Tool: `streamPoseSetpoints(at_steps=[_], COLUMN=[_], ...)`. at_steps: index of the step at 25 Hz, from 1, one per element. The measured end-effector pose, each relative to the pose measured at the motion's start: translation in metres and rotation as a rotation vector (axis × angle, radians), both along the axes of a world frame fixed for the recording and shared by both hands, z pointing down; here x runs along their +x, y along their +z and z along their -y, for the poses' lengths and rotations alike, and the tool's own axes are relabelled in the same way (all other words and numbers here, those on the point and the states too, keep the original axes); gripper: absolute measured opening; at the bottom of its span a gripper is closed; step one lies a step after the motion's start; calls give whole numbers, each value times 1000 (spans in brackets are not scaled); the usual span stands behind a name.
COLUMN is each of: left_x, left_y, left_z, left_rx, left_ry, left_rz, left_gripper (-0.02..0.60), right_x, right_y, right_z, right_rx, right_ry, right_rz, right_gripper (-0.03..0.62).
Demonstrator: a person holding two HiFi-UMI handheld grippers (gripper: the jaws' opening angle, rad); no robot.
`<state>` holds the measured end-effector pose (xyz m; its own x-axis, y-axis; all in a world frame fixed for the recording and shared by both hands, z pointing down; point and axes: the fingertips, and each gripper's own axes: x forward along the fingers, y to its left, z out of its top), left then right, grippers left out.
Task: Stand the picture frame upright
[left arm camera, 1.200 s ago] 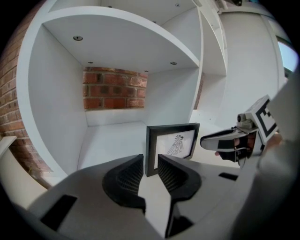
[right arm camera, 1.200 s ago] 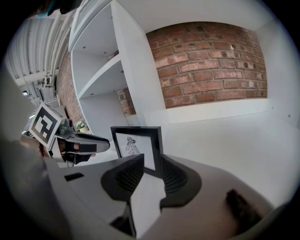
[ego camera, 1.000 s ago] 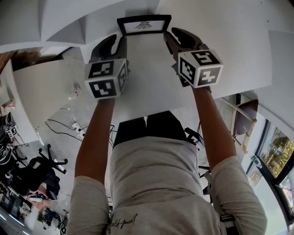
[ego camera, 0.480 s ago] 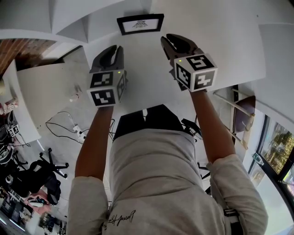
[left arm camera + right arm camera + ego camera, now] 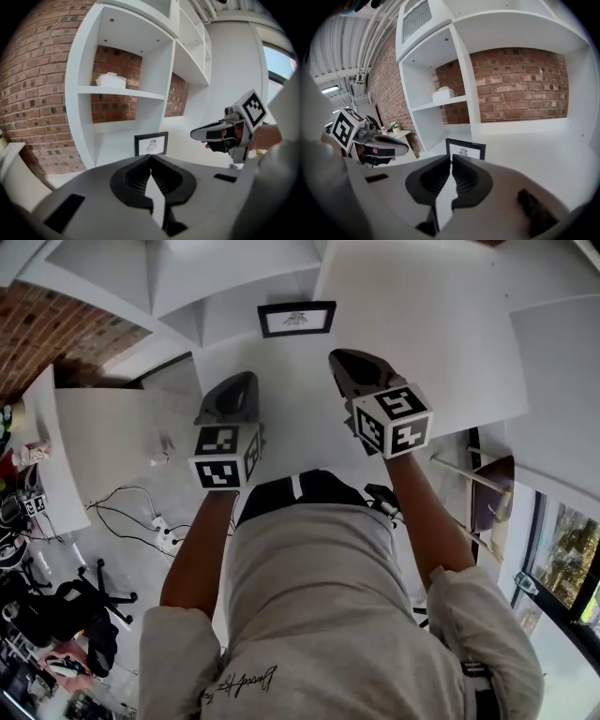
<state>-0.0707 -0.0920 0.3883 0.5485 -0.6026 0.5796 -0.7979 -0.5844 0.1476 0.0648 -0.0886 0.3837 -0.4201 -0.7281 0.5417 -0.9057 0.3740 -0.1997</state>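
1. The left gripper (image 5: 246,381) has just been closing its jaws. They now meet tip to tip with nothing between them. It hangs over the white shelf top (image 5: 291,399), well short of the frame.
2. The picture frame (image 5: 297,319) stands upright at the back of the shelf top, face toward me and near the foot of a white divider (image 5: 82,117). It sits ahead of the gap between the two tools, and neither touches it (I can't see behind it, so what props it up is a guess).
3. The right gripper (image 5: 339,357) has also just been closing its jaws. They are drawn together but for a sliver, and they are empty. It is roughly level with its partner and equally clear of the frame.
4. My reading is that the job looks done, since the frame stands on its own edge. Holding both tools closed and clear makes sense, because a stray nudge could tip it.
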Motion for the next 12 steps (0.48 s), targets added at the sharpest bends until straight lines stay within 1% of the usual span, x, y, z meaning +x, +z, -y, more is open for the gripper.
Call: streamPoseSetpoints(at_steps=[2, 6, 12], left_x=[-2, 2, 0], left_y=[-10, -34, -61], left_z=[-3, -10, -24], left_rx=[12, 66, 91], left_ry=[3, 37, 57], left_rz=[-6, -4, -39], left_gripper=[17, 15, 15], right_x=[-3, -7, -10], right_y=[-7, -22, -36], right_z=[-4, -13, -36], right_rx=[4, 16, -6], right_ry=[-1, -7, 5], right_rz=[2, 1, 39], right_gripper=[34, 32, 31])
